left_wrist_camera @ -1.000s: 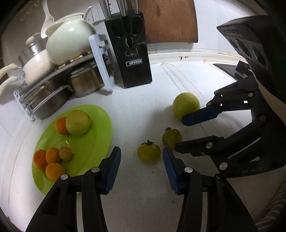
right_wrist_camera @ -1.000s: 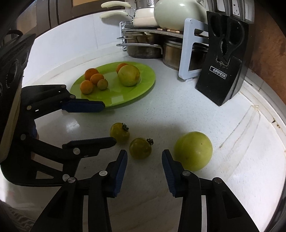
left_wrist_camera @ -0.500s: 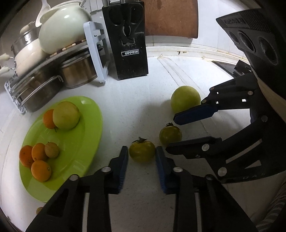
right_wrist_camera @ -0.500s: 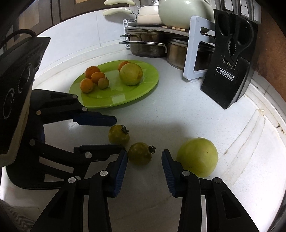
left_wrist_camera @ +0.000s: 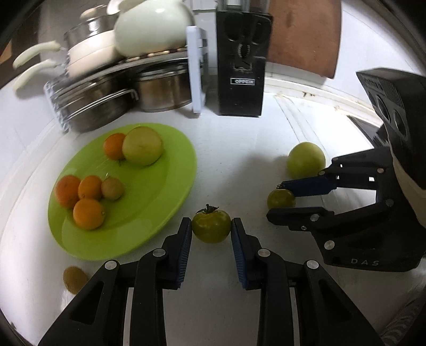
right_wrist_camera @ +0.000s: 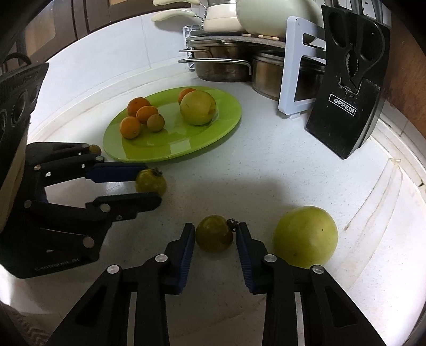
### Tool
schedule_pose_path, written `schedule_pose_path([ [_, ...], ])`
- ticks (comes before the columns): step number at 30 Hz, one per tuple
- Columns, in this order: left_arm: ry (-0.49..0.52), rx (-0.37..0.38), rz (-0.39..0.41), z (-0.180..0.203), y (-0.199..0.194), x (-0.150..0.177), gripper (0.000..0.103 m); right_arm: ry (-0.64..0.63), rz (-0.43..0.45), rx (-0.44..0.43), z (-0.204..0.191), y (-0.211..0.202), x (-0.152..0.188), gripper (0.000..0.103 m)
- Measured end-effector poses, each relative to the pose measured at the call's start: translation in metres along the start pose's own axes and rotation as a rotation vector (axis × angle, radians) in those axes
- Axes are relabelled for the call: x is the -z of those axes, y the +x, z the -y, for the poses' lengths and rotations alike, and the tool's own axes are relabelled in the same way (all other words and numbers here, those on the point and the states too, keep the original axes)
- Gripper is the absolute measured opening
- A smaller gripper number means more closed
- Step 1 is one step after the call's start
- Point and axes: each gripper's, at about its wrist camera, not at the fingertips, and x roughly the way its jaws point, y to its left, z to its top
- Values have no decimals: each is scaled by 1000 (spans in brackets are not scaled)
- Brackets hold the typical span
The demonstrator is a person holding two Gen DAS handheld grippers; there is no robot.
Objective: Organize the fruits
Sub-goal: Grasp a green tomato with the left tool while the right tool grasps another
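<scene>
Two small green tomatoes lie on the white counter. My left gripper (left_wrist_camera: 211, 225) is shut on the one nearer the plate, the first green tomato (left_wrist_camera: 211, 230), with both blue pads against its sides. The right gripper (right_wrist_camera: 214, 231) has its jaws closing on the second green tomato (right_wrist_camera: 213, 238), and the pads meet its sides. Each view shows the other gripper from the side: the right gripper (left_wrist_camera: 275, 200) and the left gripper (right_wrist_camera: 151, 185). A large pale green fruit (right_wrist_camera: 306, 237) rests just right of the right gripper. The green plate (left_wrist_camera: 149, 213) holds several oranges and a yellow-green fruit (left_wrist_camera: 142, 146).
A small brownish fruit (left_wrist_camera: 74, 278) lies on the counter beside the plate's near rim. Behind the plate stand a rack of steel pots (left_wrist_camera: 106, 90), a white kettle (left_wrist_camera: 157, 24), a black knife block (left_wrist_camera: 241, 69) and a brown board (left_wrist_camera: 303, 34).
My left jaws have closed from wide apart onto the first tomato and the view has rolled. The right jaws have narrowed onto the second tomato.
</scene>
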Motion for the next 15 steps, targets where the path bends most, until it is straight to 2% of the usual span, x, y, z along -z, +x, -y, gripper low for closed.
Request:
schedule_pose_path([
  [15,-57,-29,62,1,-32,-2,30,-1,62,-6,-11,-23,-5,30],
])
